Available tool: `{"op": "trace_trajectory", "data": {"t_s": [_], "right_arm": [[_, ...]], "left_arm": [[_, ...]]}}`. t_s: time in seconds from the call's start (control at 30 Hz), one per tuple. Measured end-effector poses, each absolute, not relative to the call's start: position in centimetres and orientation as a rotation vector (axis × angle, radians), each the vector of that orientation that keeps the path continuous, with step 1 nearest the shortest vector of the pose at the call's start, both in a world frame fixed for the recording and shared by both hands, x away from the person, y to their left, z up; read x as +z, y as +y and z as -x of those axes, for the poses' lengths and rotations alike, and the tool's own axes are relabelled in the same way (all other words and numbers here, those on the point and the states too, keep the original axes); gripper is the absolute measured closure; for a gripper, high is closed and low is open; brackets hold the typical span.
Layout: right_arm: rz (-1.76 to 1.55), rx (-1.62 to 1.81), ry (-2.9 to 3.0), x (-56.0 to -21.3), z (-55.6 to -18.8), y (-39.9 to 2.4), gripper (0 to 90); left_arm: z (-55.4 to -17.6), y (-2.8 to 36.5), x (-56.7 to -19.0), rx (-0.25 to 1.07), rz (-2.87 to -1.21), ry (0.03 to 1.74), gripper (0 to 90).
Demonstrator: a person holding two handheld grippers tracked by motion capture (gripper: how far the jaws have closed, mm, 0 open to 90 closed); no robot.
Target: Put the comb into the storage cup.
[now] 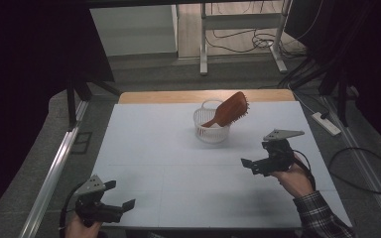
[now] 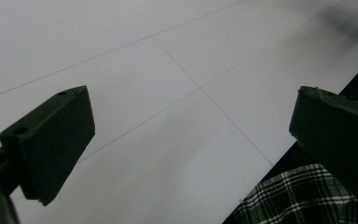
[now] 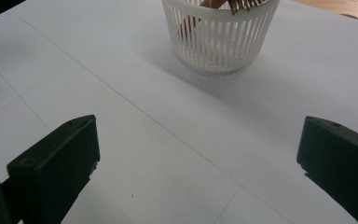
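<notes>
The right gripper [image 1: 253, 165] hovers over the right half of the white table [image 1: 144, 148], its jaws spread wide with nothing between them. Ahead of it and to its left, near but apart, stands a white slatted basket [image 1: 211, 130]. A reddish-brown hairbrush [image 1: 230, 110] stands handle-down in the basket, its bristled head leaning out over the rim toward the right. In the right gripper view the basket [image 3: 220, 39] sits straight ahead beyond the jaws. The left gripper [image 1: 120, 196] rests at the table's near left corner, well apart from the basket, jaws also wide and empty, over bare tabletop [image 2: 168, 70].
</notes>
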State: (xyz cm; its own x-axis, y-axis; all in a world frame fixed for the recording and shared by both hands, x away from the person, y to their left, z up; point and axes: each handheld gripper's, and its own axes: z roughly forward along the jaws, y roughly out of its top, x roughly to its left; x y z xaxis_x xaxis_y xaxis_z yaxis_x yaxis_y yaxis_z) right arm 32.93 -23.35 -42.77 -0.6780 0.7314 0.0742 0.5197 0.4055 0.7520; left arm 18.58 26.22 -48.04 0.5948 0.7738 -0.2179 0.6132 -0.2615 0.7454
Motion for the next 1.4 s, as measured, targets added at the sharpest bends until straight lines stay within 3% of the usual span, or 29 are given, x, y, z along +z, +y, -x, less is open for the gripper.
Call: {"op": "trace_trajectory", "data": {"t_s": [1.4], "right_arm": [[-1.143, 1.129, 2.371, -43.7, -30.2, -26.3, 0.0]], "left_arm": [[-18.6, 26.3, -48.1, 0.233, -1.968, 1.102, 0.9]]}}
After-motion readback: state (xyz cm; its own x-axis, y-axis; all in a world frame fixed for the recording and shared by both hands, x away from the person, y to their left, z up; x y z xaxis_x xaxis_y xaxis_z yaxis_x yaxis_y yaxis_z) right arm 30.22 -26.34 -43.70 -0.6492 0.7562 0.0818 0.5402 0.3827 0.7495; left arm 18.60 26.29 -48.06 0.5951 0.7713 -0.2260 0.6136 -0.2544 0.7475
